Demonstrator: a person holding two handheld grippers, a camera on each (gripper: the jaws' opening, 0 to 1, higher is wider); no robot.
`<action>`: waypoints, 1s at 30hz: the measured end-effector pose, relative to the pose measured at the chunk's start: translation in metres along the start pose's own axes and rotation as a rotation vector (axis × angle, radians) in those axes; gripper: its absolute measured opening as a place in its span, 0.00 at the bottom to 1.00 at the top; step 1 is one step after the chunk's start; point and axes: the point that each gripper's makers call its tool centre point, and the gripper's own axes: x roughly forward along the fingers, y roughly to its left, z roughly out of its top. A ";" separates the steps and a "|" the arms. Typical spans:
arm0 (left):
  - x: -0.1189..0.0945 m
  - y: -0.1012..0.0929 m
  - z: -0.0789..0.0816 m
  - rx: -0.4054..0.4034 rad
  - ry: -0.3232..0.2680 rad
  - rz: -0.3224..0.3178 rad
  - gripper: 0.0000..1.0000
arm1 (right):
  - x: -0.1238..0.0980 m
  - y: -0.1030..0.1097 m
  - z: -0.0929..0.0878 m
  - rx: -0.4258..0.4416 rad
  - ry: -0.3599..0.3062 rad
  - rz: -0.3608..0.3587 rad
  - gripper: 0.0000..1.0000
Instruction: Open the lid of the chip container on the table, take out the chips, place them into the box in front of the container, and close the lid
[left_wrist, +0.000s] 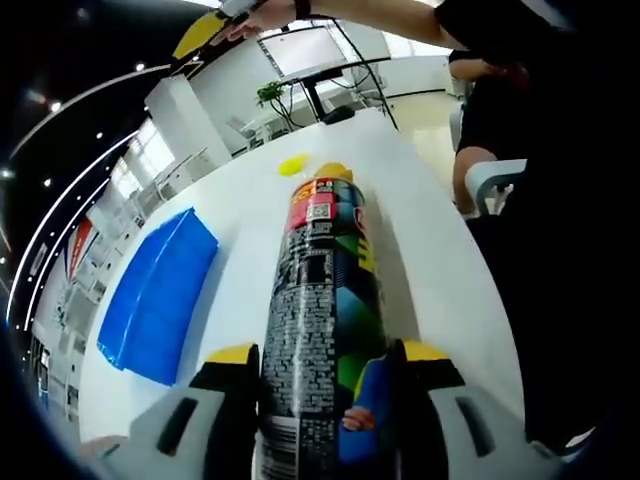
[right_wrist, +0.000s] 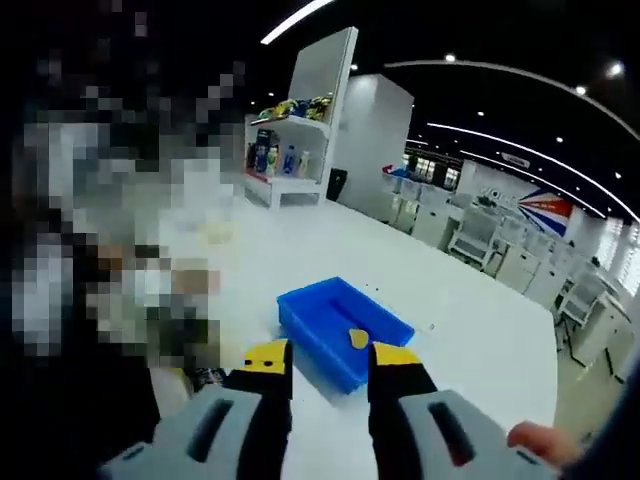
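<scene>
The chip container (left_wrist: 322, 300), a tall dark can with coloured patches, lies lengthwise between the jaws of my left gripper (left_wrist: 325, 355), which is shut on its body. Something yellow (left_wrist: 335, 171) shows at the can's far end, and a yellow piece (left_wrist: 293, 165) lies on the white table (left_wrist: 250, 215) just beyond it. The blue box (left_wrist: 155, 295) sits on the table to the can's left. In the right gripper view the blue box (right_wrist: 345, 330) holds one yellow chip (right_wrist: 358, 338). My right gripper (right_wrist: 330, 358) hovers over its near edge, open, with nothing between its fingers.
A person in dark clothes sits at the table's right edge by a white chair (left_wrist: 490, 180). An arm reaches across the top, holding the other gripper (left_wrist: 215, 25). A hand (right_wrist: 540, 440) shows low right. A shelf with goods (right_wrist: 290, 150) stands far behind the table (right_wrist: 470, 320).
</scene>
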 end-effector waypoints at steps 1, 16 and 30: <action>0.000 0.000 0.000 -0.001 0.001 -0.001 0.55 | -0.004 0.002 -0.006 0.016 -0.003 0.003 0.29; 0.000 -0.002 0.001 0.000 -0.003 -0.003 0.55 | 0.004 0.035 -0.164 0.610 0.042 0.137 0.26; -0.001 -0.004 0.001 0.001 -0.004 -0.003 0.55 | 0.023 0.079 -0.195 0.669 0.166 0.272 0.04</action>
